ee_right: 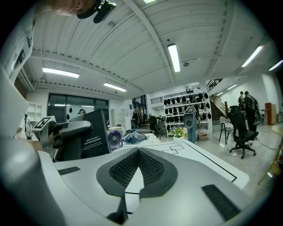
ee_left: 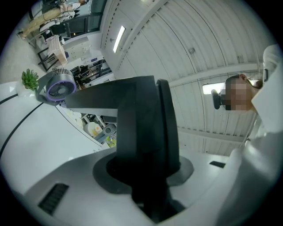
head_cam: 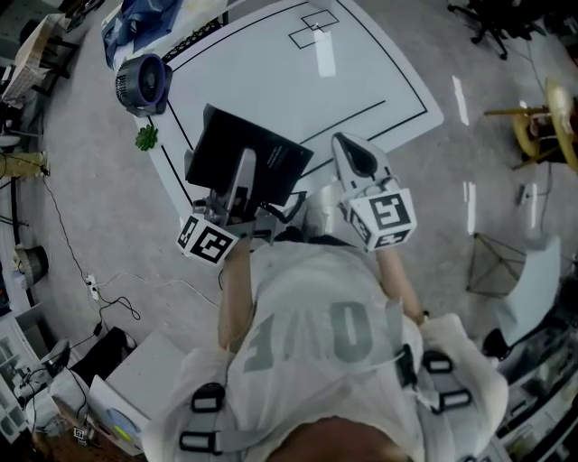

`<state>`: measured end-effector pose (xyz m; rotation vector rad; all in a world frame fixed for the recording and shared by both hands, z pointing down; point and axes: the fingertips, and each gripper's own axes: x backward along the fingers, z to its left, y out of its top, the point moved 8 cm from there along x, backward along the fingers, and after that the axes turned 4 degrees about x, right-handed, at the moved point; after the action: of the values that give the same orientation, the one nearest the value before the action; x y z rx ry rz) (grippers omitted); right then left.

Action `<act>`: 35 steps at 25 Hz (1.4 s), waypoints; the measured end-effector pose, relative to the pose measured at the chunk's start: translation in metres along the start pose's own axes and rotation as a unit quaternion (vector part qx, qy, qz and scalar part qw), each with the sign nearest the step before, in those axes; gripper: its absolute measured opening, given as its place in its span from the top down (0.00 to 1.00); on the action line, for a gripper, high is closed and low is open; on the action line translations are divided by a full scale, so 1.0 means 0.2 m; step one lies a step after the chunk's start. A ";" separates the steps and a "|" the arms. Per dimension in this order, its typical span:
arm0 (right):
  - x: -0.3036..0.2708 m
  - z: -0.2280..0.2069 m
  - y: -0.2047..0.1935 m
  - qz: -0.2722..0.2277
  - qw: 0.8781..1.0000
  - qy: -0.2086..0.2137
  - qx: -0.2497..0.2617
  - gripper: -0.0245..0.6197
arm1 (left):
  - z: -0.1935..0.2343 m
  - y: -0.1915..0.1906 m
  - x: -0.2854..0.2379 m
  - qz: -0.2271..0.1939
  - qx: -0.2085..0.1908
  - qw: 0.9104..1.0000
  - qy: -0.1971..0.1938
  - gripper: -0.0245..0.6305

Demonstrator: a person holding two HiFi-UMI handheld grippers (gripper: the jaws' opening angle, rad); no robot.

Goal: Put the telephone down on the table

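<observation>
The telephone (head_cam: 257, 153) is a flat black slab with small white print, held upright on edge above the near left part of the white table (head_cam: 298, 81). My left gripper (head_cam: 242, 180) is shut on its lower edge; in the left gripper view the slab (ee_left: 146, 119) fills the space between the grey pads (ee_left: 106, 174) of that gripper (ee_left: 146, 167). My right gripper (head_cam: 348, 149) hovers to the right of it, shut with nothing in it (ee_right: 139, 152). The right gripper view shows the slab (ee_right: 90, 132) in the left gripper (ee_right: 66, 130).
On the table's far left stand a small purple-grey fan (head_cam: 143, 84) and a little green plant (head_cam: 146, 137), with a blue cloth (head_cam: 144, 18) behind. Black lines mark the table top. Office chairs (ee_right: 241, 128) and a yellow stool (head_cam: 542, 126) stand on the floor to the right.
</observation>
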<state>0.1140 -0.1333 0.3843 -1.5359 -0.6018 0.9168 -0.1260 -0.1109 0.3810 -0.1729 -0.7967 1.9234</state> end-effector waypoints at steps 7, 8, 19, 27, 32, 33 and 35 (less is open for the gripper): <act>-0.01 0.03 0.00 0.001 1.000 -0.017 -0.005 0.95 | 0.03 0.05 -0.01 0.020 0.000 1.000 -0.013 0.73; -0.02 0.03 0.00 0.002 1.000 -0.018 -0.006 0.95 | 0.04 0.05 -0.02 0.022 0.002 1.000 -0.014 0.73; -0.05 0.02 -0.05 0.012 0.999 -0.043 -0.013 0.95 | 0.21 0.07 -0.14 0.124 -0.005 0.992 -0.031 0.73; -0.02 0.03 -0.05 0.022 0.998 -0.051 -0.013 0.95 | 0.44 0.04 -0.24 0.211 0.055 0.976 -0.023 0.73; 0.00 0.04 -0.07 0.032 0.998 -0.058 -0.019 0.95 | 0.54 -0.02 -0.29 0.253 0.059 0.966 -0.012 0.73; 0.01 0.04 -0.07 0.034 0.997 -0.059 -0.020 0.95 | 0.54 -0.03 -0.31 0.259 0.061 0.964 -0.009 0.73; 0.02 0.04 -0.08 0.037 0.997 -0.063 -0.021 0.95 | 0.56 -0.06 -0.35 0.274 0.061 0.960 0.000 0.73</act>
<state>0.1114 -0.1235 0.3992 -1.5552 -0.6615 1.0686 -0.1340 -0.2174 0.4600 -0.3469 -0.6703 2.4853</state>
